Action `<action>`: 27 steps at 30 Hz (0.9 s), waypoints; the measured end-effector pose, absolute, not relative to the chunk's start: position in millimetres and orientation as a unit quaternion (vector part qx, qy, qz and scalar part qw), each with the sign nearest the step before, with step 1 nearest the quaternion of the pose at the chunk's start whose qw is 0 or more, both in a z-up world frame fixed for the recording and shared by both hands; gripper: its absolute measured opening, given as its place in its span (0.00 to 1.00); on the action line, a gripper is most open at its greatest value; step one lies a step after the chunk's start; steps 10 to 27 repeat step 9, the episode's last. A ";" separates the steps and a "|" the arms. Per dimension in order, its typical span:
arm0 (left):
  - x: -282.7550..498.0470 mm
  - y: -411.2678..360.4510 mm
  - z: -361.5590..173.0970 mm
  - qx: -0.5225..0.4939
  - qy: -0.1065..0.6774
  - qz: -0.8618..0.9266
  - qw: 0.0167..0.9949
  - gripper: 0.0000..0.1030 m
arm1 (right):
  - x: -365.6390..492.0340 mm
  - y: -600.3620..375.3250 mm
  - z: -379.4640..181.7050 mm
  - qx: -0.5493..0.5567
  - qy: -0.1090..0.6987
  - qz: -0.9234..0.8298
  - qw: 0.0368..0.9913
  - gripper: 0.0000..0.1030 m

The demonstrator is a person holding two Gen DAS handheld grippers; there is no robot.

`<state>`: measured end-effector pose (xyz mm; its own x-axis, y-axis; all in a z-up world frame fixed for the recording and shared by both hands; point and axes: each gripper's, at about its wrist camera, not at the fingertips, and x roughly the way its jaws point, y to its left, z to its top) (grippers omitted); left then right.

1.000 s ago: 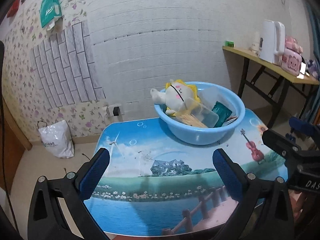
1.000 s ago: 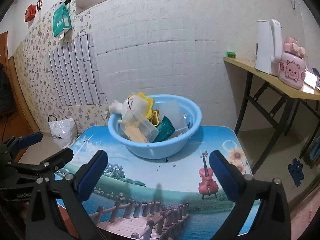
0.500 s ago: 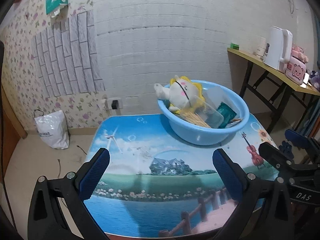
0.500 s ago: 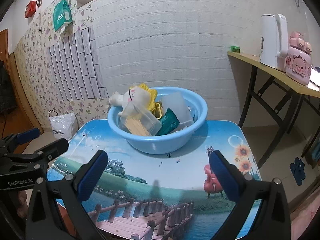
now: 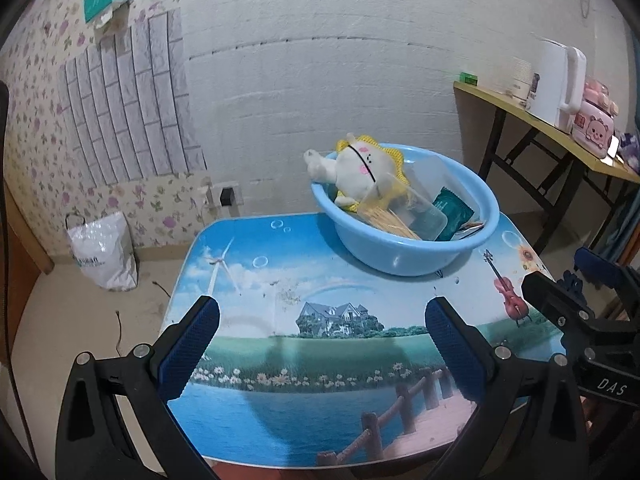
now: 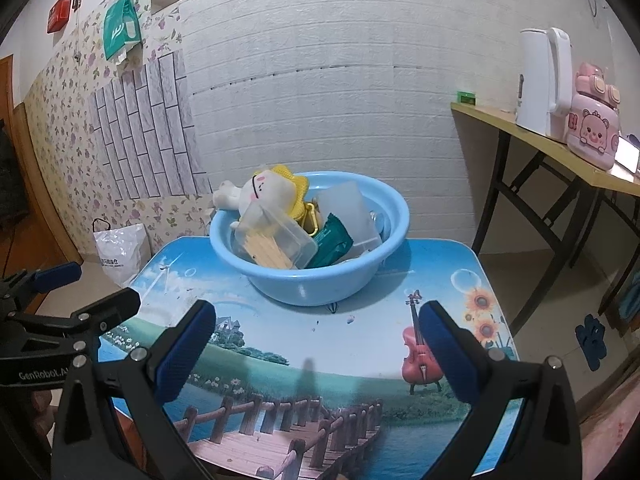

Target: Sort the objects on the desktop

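Round blue plastic basin (image 6: pixel 310 280) at far side of picture-printed counter (image 6: pixel 320 344); inside, white-and-yellow plush toy (image 6: pixel 268 194) at left rear, clear plastic box of wooden sticks (image 6: pixel 276 242) before it, green foil packet (image 6: pixel 330 240) to right.

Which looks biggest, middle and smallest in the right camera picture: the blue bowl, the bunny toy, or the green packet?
1. Blue bowl
2. Bunny toy
3. Green packet, though part of it is hidden.
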<state>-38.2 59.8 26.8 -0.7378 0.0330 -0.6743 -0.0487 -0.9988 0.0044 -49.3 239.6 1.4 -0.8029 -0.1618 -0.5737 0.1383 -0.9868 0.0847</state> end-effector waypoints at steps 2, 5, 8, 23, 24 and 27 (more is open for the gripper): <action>-37.1 59.2 26.4 -0.361 0.009 0.932 0.021 1.00 | -48.5 239.7 1.0 0.305 -0.019 -0.949 0.079 1.00; -34.7 60.3 27.3 -0.354 0.016 0.935 0.019 1.00 | -48.3 239.3 -0.3 0.306 -0.019 -0.949 0.080 1.00; -34.0 61.4 26.8 -0.355 0.018 0.934 0.018 1.00 | -47.7 238.7 -1.8 0.307 -0.018 -0.948 0.080 1.00; -34.3 61.3 26.4 -0.357 0.017 0.934 0.020 1.00 | -47.7 238.7 -2.3 0.308 -0.018 -0.948 0.079 1.00; -34.3 61.3 26.4 -0.357 0.017 0.934 0.020 1.00 | -47.7 238.7 -2.3 0.308 -0.018 -0.948 0.079 1.00; -34.3 61.3 26.4 -0.357 0.017 0.934 0.020 1.00 | -47.7 238.7 -2.3 0.308 -0.018 -0.948 0.079 1.00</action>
